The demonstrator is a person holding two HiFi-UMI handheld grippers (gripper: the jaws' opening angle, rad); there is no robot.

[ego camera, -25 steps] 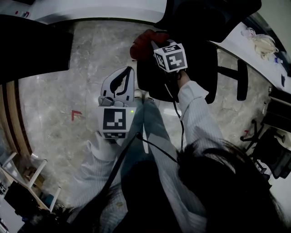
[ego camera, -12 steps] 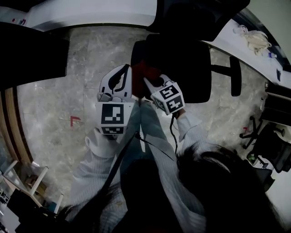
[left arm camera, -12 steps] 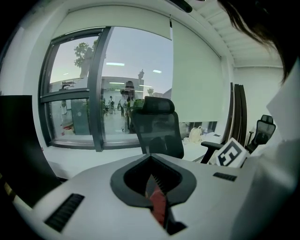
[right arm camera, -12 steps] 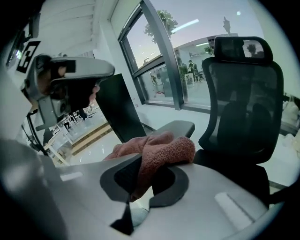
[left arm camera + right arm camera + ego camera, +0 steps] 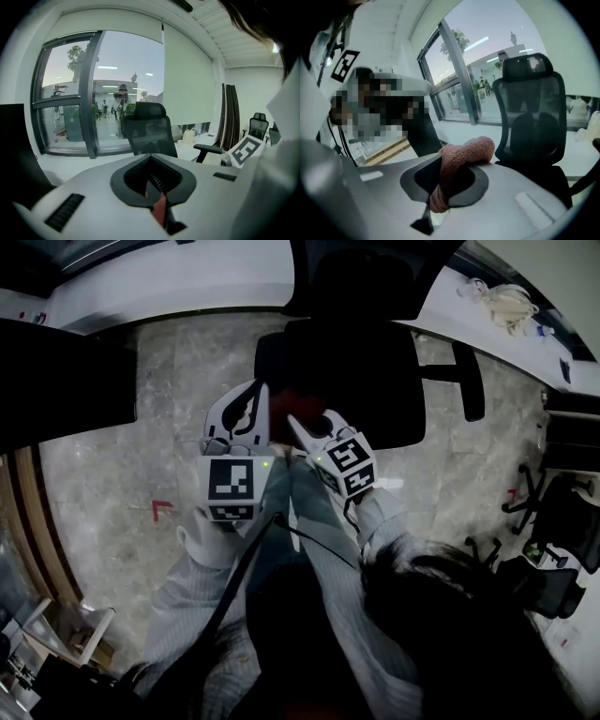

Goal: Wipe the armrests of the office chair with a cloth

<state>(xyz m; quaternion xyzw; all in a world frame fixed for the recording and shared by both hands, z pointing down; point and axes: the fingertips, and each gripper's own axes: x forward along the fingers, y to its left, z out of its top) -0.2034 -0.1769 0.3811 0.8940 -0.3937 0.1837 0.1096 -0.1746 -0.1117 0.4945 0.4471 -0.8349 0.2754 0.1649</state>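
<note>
The black office chair stands just ahead of me, one armrest sticking out at its right. My right gripper is shut on a reddish cloth, held low in front of the seat's near edge. In the right gripper view the cloth bulges out between the shut jaws, with the chair beyond. My left gripper hangs close beside it on the left, jaws together and nothing held. In the left gripper view the chair's back and an armrest show ahead.
White desks curve along the back and the right, with a pale bundle on the right one. Another black chair stands at the right, a dark block at the left. The floor is marble tile.
The right gripper has drawn the cloth back from the chair's left side toward me and now sits beside the left gripper. The left gripper has barely moved.
</note>
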